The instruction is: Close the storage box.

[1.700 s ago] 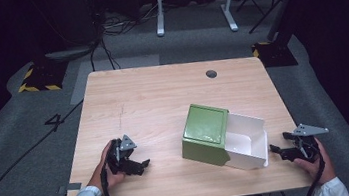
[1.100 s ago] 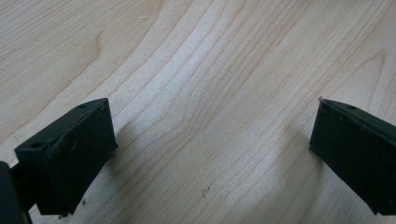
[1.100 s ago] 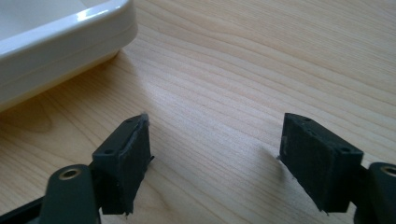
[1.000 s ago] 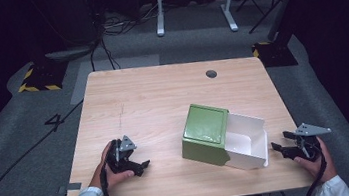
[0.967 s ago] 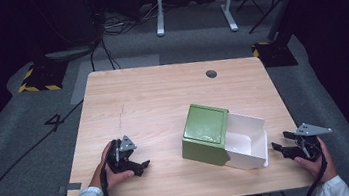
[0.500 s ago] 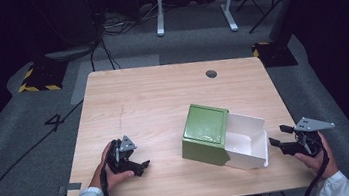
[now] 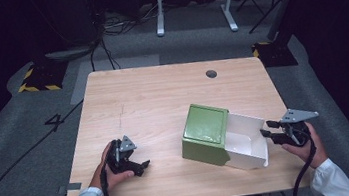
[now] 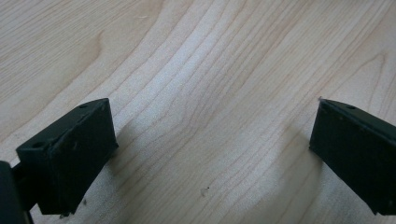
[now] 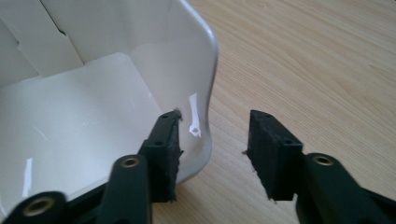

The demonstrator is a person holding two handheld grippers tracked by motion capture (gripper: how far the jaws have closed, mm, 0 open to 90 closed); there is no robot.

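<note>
- The work in hand looks like taking hold of the white tray (image 7: 248,144), which sticks out of its green sleeve (image 7: 206,133) like a half-open drawer, on the right half of the desk (image 7: 162,99).
- The right gripper (image 7: 269,133) is at the tray's end wall; in the right gripper view that wall (image 9: 205,93) stands between the jaws, one finger (image 9: 163,149) inside the tray, the other on the desk side.
- Its jaws have just been closing on the wall, but a gap remains on the outer side, so the wall is straddled rather than clamped.
- The left gripper (image 7: 138,167) rests on the desk, well apart from the box, jaws wide apart over bare wood.
- Next move, as I judge it: finish the pinch on the wall, then push or pull the tray along the sleeve; the sleeve may slide unless it is steadied.
</note>
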